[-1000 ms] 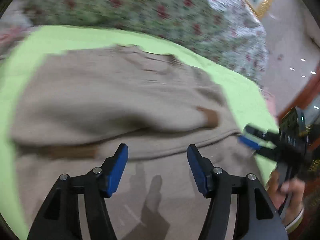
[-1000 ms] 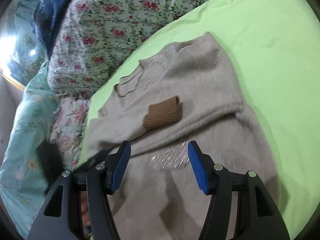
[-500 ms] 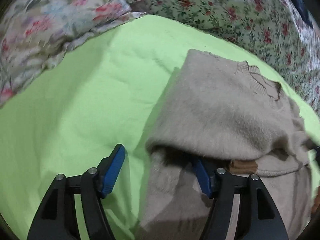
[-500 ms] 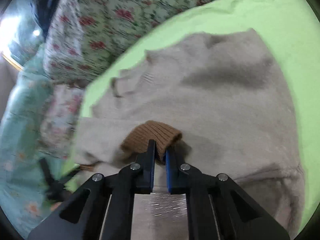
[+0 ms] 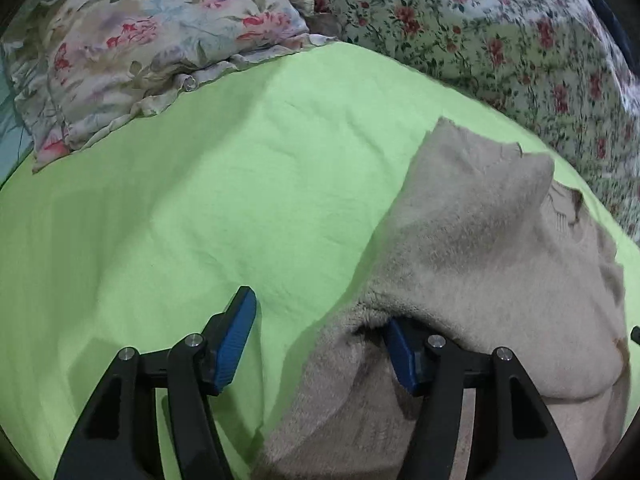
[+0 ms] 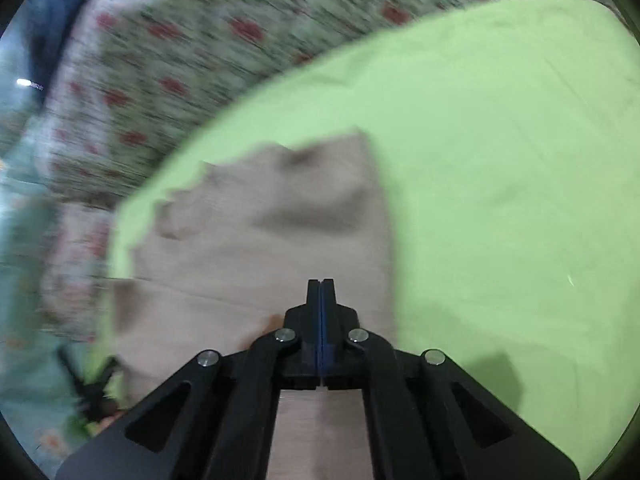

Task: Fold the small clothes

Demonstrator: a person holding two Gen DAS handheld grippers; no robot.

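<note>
Left wrist view: we note a floral pillow [image 5: 160, 44] at far left, lying on the edge of the green sheet [image 5: 192, 208]. The left gripper [image 5: 320, 344] stands wide open – its left blue pad [image 5: 234, 344] rests over bare sheet, its right one is tucked under a raised fold at the edge of the beige sweater [image 5: 480, 256]. The sweater lies on the sheet, right of centre, with its neckline toward the floral quilt [image 5: 500, 40] behind it.

Right wrist view, heavily blurred: we see the quilt at upper left, the sweater at centre-left and bare sheet to the right. The right gripper [image 6: 320, 292] has its 2 fingers pressed together above the sweater's right edge – we cannot tell whether any cloth is pinched between them.
</note>
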